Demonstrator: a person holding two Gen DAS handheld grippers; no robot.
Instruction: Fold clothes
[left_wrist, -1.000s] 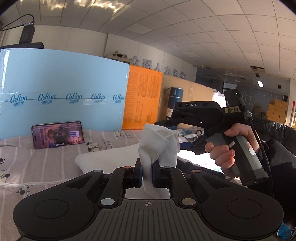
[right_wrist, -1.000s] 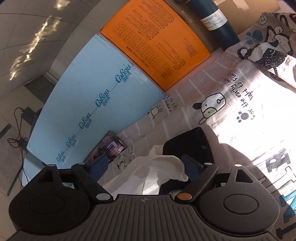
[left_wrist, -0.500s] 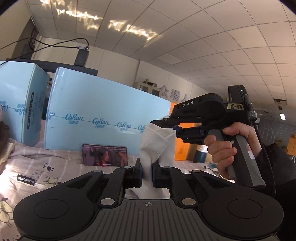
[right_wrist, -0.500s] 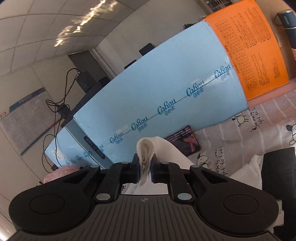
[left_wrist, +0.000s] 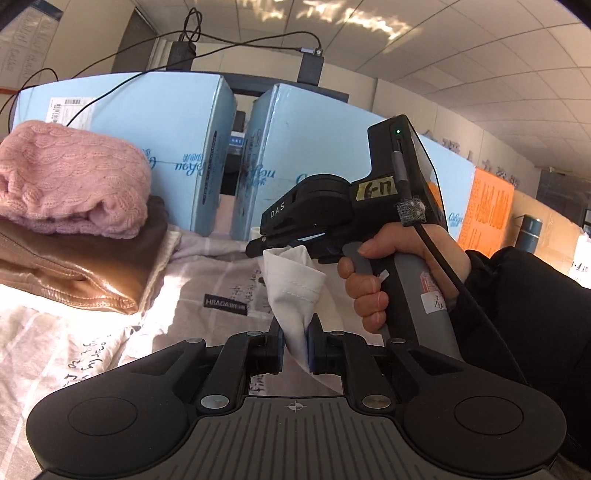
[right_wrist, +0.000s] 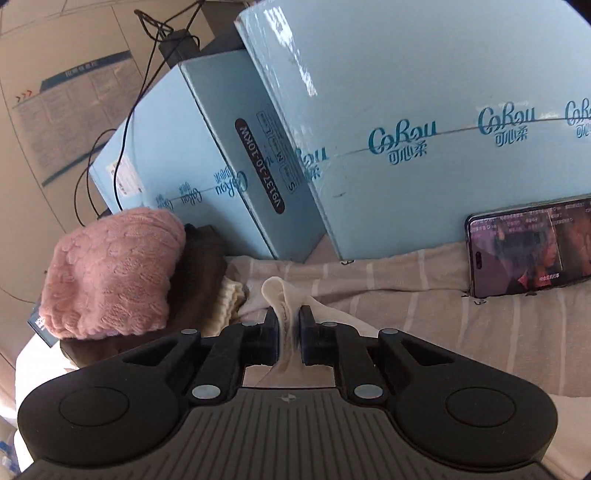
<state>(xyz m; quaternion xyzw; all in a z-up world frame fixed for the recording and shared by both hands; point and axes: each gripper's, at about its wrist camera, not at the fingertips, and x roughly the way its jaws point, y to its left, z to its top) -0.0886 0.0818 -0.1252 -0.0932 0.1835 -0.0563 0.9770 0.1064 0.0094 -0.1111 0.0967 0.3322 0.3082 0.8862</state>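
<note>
A white garment (left_wrist: 293, 284) is pinched at two spots. My left gripper (left_wrist: 295, 341) is shut on one bunched corner of it, which sticks up between the fingers. In the left wrist view the right gripper (left_wrist: 264, 245), held by a hand (left_wrist: 373, 280), nips the cloth's upper edge just ahead. In the right wrist view my right gripper (right_wrist: 287, 326) is shut on a fold of the white garment (right_wrist: 282, 295), low over the bed.
A stack of folded clothes lies at the left: a pink knit sweater (left_wrist: 70, 184) on a brown shiny garment (left_wrist: 85, 269). Blue boxes (right_wrist: 424, 122) stand behind on the printed bedsheet (left_wrist: 207, 280). A phone (right_wrist: 532, 247) leans against one box.
Both grippers have swung left with the white garment, from facing the orange board and phone toward the stack of folded clothes. The right gripper shut on the cloth within the last second.
</note>
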